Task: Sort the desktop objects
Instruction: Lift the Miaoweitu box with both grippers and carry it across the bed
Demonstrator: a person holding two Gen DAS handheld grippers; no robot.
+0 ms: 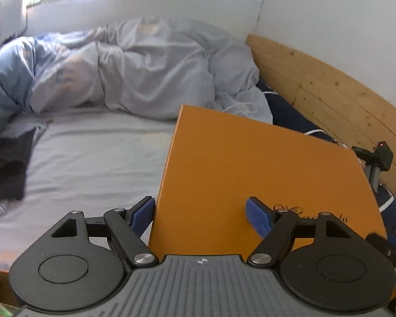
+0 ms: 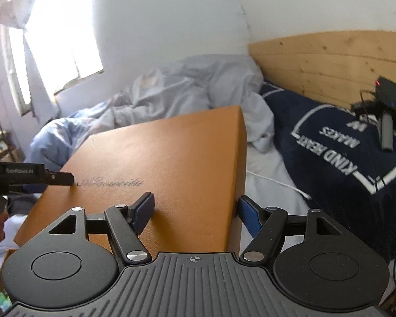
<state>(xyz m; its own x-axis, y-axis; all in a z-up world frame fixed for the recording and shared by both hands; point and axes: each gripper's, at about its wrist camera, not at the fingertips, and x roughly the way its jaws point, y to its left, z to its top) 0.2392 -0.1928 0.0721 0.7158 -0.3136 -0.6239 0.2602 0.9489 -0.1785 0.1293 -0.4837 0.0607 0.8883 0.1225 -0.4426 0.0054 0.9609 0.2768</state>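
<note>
A flat orange box (image 1: 250,171) with script lettering on its top lies in front of both grippers, above the bed. My left gripper (image 1: 200,216) is open: its left blue pad (image 1: 142,215) sits just outside the box's left edge and its right pad (image 1: 258,220) is over the top. My right gripper (image 2: 195,214) is open too, astride the right edge of the orange box (image 2: 166,158). In the right wrist view a hand holds the left gripper (image 2: 66,179) at the box's left edge. Whether either pad touches the box is unclear.
A bed with a grey sheet (image 1: 92,158) and a crumpled pale duvet (image 1: 150,66) lies behind. A navy pillow with white lettering (image 2: 338,148) leans by the wooden headboard (image 2: 330,58). A black device with a red light (image 2: 389,97) stands on it. A white cable (image 2: 277,182) crosses the sheet.
</note>
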